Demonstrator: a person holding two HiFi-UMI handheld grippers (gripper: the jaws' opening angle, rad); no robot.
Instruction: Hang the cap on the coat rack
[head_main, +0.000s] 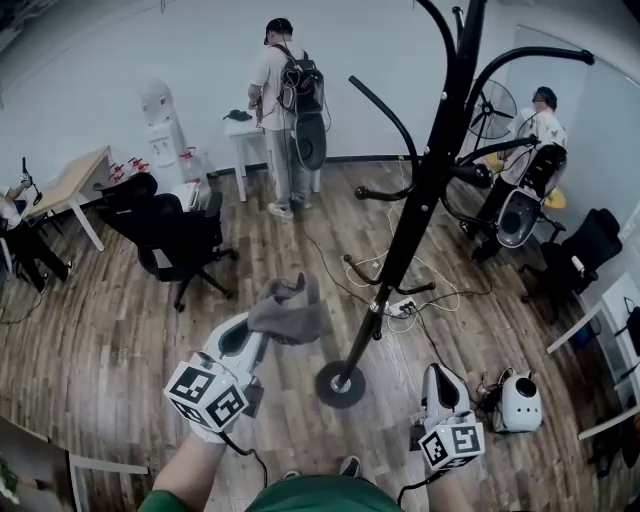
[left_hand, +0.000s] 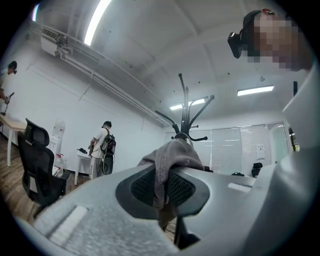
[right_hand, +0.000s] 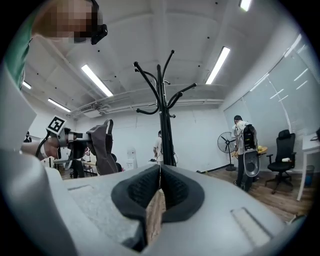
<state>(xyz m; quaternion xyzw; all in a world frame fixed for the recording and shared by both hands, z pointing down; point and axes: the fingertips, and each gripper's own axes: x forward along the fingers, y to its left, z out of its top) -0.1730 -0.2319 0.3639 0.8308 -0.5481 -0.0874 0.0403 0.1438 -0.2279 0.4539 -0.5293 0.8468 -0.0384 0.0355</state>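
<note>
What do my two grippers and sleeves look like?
The left gripper and right gripper are pale grey shells with black ribbed pads in the jaws. Each carries a white cube with black square markers and a thin black cable. The top is green.

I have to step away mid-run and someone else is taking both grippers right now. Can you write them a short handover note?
Left gripper: shut on the gray cap, pinching its fabric; the cap is off the floor, in front of the body.
Right gripper: shut, empty, held low on the right.
Coat rack: black, standing on the floor just ahead; its hooks look bare.
Done: cap is in the grip.
Left: bring the cap to a hook, hang it, then release.
</note>
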